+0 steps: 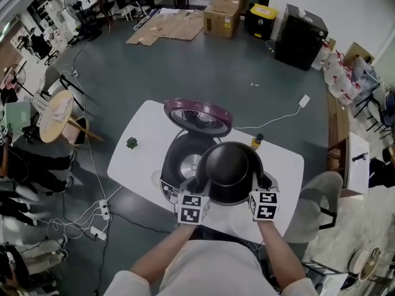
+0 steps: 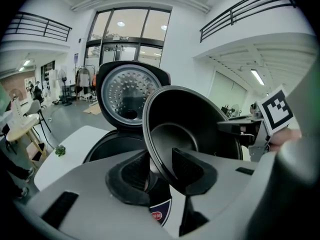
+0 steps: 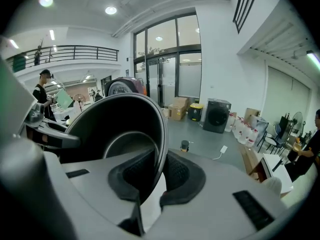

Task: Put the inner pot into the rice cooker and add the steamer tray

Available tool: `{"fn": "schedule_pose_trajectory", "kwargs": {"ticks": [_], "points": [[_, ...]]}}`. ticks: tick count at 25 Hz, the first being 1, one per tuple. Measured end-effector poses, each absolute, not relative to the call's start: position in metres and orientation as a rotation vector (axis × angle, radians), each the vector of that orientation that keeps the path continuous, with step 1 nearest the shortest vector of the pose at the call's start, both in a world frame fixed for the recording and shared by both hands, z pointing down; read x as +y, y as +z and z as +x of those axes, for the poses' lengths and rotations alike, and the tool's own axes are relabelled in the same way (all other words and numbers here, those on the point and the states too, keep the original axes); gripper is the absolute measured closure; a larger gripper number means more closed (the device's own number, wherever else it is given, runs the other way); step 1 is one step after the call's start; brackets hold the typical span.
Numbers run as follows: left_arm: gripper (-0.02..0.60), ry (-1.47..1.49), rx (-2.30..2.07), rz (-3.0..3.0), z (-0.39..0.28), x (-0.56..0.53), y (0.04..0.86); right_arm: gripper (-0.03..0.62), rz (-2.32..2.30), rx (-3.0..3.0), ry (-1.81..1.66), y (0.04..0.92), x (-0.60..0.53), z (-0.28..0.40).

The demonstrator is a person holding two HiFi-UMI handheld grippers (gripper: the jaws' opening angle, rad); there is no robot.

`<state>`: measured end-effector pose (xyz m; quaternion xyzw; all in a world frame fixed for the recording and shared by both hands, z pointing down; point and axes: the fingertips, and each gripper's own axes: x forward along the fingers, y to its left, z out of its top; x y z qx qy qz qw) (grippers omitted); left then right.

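Note:
The black inner pot (image 1: 229,165) hangs tilted above the white table (image 1: 139,134), just right of the open rice cooker (image 1: 182,159). The cooker's purple lid (image 1: 197,115) stands up at the back. My left gripper (image 1: 196,186) is shut on the pot's left rim, and my right gripper (image 1: 262,181) is shut on its right rim. In the left gripper view the jaws (image 2: 157,171) pinch the pot's rim (image 2: 195,124), one pad inside and one outside, with the cooker's cavity (image 2: 112,144) behind. The right gripper (image 3: 159,176) clamps the pot's wall (image 3: 120,129) the same way. No steamer tray is in view.
A small green thing (image 1: 131,143) lies on the table's left part. A small dark bottle (image 1: 256,142) stands behind the pot. A white cable with its adapter (image 1: 303,101) runs across the floor. A grey chair (image 1: 321,196) stands at the table's right.

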<state>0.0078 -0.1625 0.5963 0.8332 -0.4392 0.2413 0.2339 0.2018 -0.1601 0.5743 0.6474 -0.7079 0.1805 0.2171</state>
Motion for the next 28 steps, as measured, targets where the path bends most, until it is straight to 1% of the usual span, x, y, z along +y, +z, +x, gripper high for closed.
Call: {"fn": "schedule_pose_trajectory", "kwargs": {"ticks": [17,28], "points": [[0.433,0.705,-1.386,2.220,-0.101,-0.184,0.602,0.526,1.657,-2.064,0.480,0.589,-0.197,0.092],[0.437,0.821,-1.380,2.234,-0.130,-0.208,0.627,0.509,1.604,-2.040,0.508,0.616,-0.213,0.061]]}}
